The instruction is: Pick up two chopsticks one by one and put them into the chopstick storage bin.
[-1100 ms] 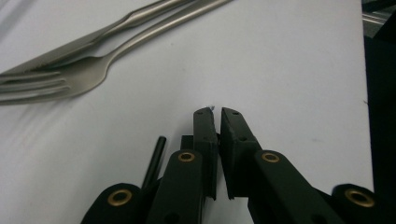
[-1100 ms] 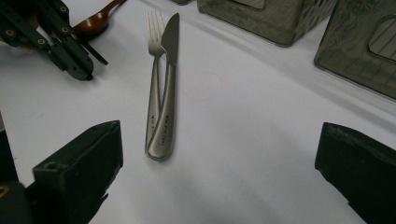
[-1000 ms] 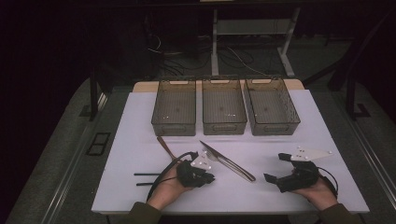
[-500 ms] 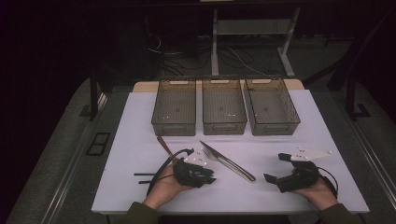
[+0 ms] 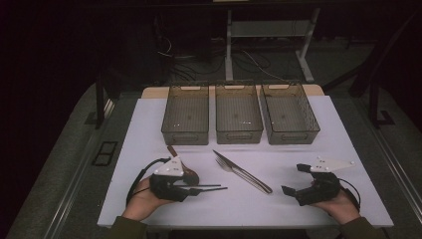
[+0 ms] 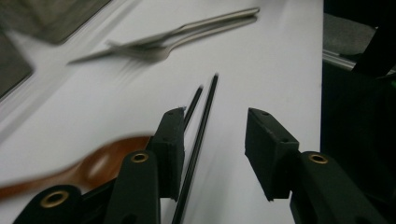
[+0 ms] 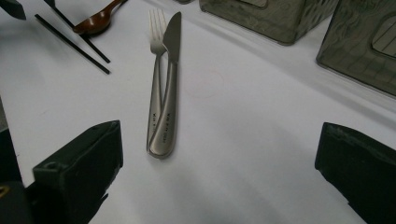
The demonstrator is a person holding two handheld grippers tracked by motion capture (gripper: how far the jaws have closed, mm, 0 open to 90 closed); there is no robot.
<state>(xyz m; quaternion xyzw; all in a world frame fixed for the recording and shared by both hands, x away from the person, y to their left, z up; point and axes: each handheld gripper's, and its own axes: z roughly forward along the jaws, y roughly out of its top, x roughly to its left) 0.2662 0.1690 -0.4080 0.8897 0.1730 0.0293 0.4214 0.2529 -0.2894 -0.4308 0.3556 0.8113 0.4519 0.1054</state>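
My left gripper rests low at the front left of the white table, jaws pointing right. Its jaws stand open over two black chopsticks that lie on the table; one runs between them close to the left pad, the other just outside it. The chopsticks reach out to the right. A brown wooden spoon lies just behind the gripper, blurred in the left gripper view. A steel knife and fork lie together mid-table. My right gripper is wide open and empty, facing them.
Three dark see-through bins stand in a row at the back: left, middle and right. The bins look empty. The table's front edge runs just under both hands. Dark floor and table legs lie beyond.
My left hand and gripper have shifted to the left along the front of the table, and the chopsticks now show stretching out to the right of its jaws. The right gripper has stayed put.
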